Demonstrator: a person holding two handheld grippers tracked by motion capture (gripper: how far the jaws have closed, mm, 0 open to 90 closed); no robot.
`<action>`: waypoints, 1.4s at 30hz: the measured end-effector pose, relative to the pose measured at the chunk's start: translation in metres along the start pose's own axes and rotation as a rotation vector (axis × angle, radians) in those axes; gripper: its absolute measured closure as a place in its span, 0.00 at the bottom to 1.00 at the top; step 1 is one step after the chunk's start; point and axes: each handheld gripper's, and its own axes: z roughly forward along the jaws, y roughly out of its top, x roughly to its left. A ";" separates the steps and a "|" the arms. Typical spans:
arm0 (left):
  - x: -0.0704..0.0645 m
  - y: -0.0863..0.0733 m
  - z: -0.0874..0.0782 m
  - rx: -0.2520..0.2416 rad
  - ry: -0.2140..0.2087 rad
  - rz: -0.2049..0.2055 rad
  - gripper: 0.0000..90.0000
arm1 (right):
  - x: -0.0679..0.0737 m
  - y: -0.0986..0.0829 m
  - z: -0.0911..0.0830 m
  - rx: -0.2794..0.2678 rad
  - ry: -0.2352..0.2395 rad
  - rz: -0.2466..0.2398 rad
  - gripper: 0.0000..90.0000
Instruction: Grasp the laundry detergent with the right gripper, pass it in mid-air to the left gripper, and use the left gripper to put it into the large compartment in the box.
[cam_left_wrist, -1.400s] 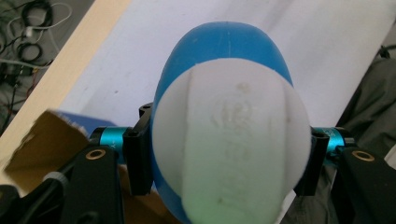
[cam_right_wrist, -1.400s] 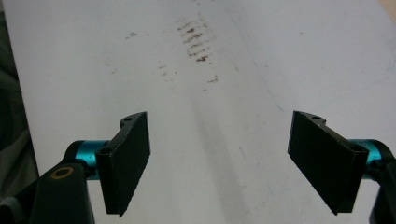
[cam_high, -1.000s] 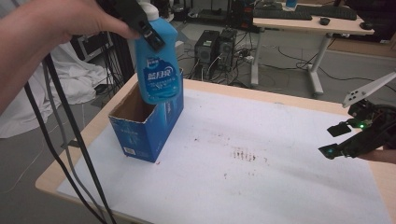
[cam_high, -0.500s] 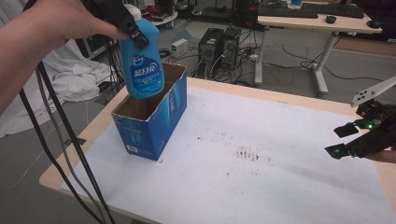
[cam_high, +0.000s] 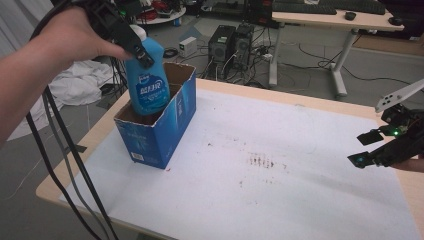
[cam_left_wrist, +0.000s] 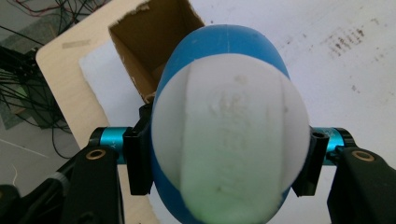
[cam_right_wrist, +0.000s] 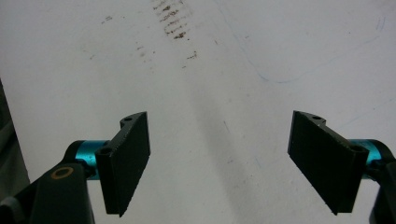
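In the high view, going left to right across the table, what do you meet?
Blue bottle held by the left gripper over the open blue carton → dark smudges on the white table cover → right gripper, jaws apart.

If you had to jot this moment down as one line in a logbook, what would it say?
left gripper: shut on blue bottle | bottle: partly inside open box | right gripper: open, holding nothing, above white table
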 end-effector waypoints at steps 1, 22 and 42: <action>0.001 -0.002 0.004 0.008 -0.004 0.001 0.43 | 0.000 0.000 0.000 0.001 -0.001 0.001 0.23; -0.004 -0.031 0.078 0.110 -0.047 -0.003 0.43 | 0.003 -0.003 0.006 0.018 0.011 0.001 0.23; -0.006 -0.045 0.106 0.142 -0.054 0.058 0.42 | 0.005 -0.005 0.010 0.026 0.013 -0.001 0.23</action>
